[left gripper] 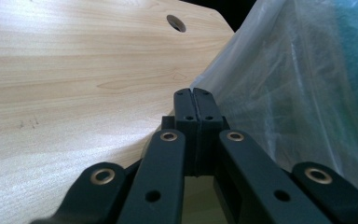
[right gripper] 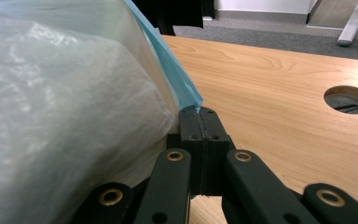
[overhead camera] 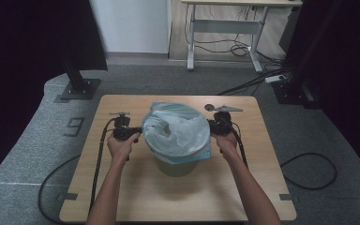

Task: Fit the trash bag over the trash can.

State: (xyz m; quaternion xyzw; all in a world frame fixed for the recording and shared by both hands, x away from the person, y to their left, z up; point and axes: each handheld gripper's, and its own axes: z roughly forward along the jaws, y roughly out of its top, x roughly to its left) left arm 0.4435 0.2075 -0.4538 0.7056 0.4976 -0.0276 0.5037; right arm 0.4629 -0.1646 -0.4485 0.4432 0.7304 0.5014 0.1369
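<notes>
1. On the desk [overhead camera: 122, 187], seen from the high view, a bin [overhead camera: 178, 166] stands near the middle with a pale blue plastic bag [overhead camera: 176, 131] draped over its mouth. The left gripper [overhead camera: 130, 133] sits at the bag's left edge and the right gripper [overhead camera: 215, 127] at its right edge, one on each side of the bin.

2. In the left gripper view, the jaws are pressed fully together. The bag [left gripper: 279, 98] lies just to the right of the tips, touching or nearly so. Whether a fold of film is pinched between them I cannot tell.

3. In the right gripper view, the jaws are likewise closed tight. The blue edge of the bag [right gripper: 186, 91] runs straight down into the tips, so they appear to clamp that hem.

4. My judgement of the step: the bag is being stretched over the rim. Done well, both sides pull outward and down evenly, gently enough not to tear the film or tip the bin.
</notes>
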